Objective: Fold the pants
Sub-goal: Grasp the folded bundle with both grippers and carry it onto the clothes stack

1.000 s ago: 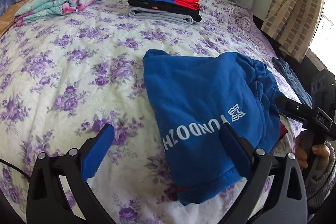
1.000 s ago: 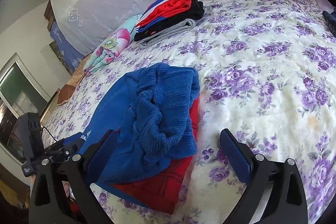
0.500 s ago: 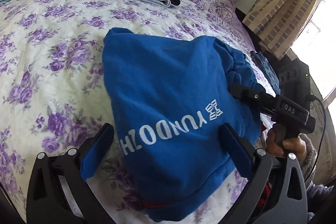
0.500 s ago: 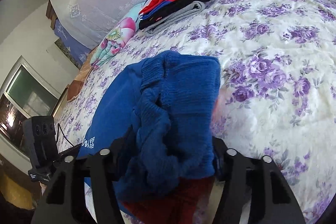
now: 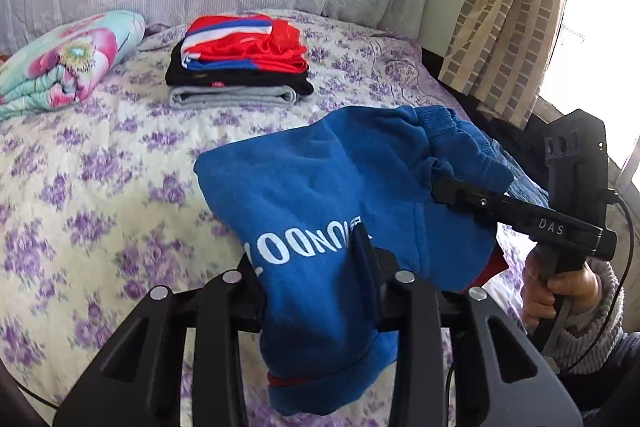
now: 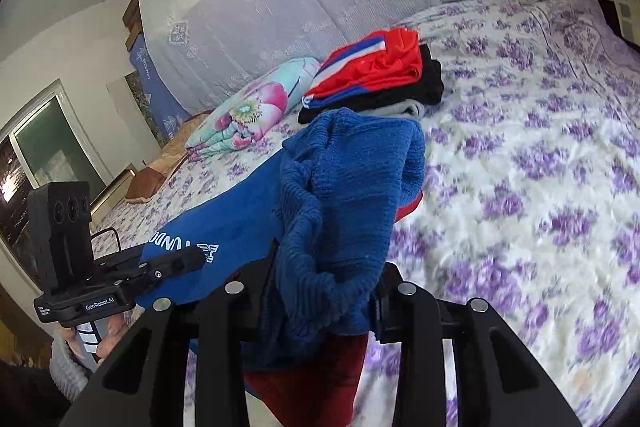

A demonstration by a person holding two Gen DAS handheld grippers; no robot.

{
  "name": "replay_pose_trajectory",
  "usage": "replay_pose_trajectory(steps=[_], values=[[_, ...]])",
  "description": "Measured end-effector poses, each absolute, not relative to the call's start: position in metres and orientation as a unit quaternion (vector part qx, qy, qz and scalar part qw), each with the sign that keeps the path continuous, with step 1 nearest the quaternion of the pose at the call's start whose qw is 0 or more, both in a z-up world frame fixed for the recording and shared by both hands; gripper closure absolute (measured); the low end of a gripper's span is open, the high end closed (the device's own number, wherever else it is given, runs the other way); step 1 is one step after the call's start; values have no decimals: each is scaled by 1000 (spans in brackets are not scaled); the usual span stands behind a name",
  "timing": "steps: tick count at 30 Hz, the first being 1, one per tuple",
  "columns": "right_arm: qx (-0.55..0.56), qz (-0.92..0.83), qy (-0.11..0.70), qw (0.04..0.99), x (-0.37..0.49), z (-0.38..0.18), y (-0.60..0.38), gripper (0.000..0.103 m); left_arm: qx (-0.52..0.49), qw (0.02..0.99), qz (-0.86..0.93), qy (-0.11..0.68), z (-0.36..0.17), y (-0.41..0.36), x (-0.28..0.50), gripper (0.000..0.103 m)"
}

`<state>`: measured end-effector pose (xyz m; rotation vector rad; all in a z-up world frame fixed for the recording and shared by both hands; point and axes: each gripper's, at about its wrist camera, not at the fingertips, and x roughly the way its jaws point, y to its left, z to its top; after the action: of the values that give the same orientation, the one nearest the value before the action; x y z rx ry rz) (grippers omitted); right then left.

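Note:
The folded blue pants with white lettering and red trim are lifted off the bed, held from both ends. My left gripper is shut on the lettered end. My right gripper is shut on the ribbed blue waistband end, with red fabric hanging below. The right gripper also shows in the left wrist view, gripping the bunched waistband. The left gripper shows in the right wrist view at the pants' lower left.
A stack of folded clothes, red, black and grey, lies near the head of the floral bedspread. A rolled floral blanket lies left of it. A curtain and window are at the right edge.
Both grippers closed on the pants, the right first, then the left. The pants have been lifted off the bed and both views have tilted up toward the headboard.

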<state>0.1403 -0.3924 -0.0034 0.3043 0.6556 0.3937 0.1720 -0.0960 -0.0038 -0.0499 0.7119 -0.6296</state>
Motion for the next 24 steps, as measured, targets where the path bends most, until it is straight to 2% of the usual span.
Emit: replay_pose_trajectory(steps=[4,9,13,15,18,19,20,21,22,23,24], values=[[135,184,288,930,184,28,-396,68,10,907,-294,301,29,-106,213,69],[130,173,240,947,272,75,-403,68,51,928,-271,250,77,-122,299,69],[141,167,216,952,361,100,-406,68,50,944,-232,228,110,-130,386,67],[143,160,211,954,407,101,-405,68,44,949,-210,231,113,-133,432,62],[154,135,229,952,472,76,-408,66,39,953,-160,253,92,-138,499,48],[157,117,244,950,491,58,-410,64,44,953,-132,267,77,-139,520,36],[150,92,273,946,512,36,-412,62,53,953,-96,284,57,-140,539,35],[135,71,298,942,526,14,-410,55,62,947,-72,308,35,-141,558,35],[131,75,293,944,531,-5,-411,52,57,940,-71,328,15,-139,572,27],[131,83,269,951,527,-15,-415,49,31,942,-71,328,3,-132,576,14],[134,90,261,952,524,-18,-418,48,4,945,-68,320,-1,-124,575,9]])
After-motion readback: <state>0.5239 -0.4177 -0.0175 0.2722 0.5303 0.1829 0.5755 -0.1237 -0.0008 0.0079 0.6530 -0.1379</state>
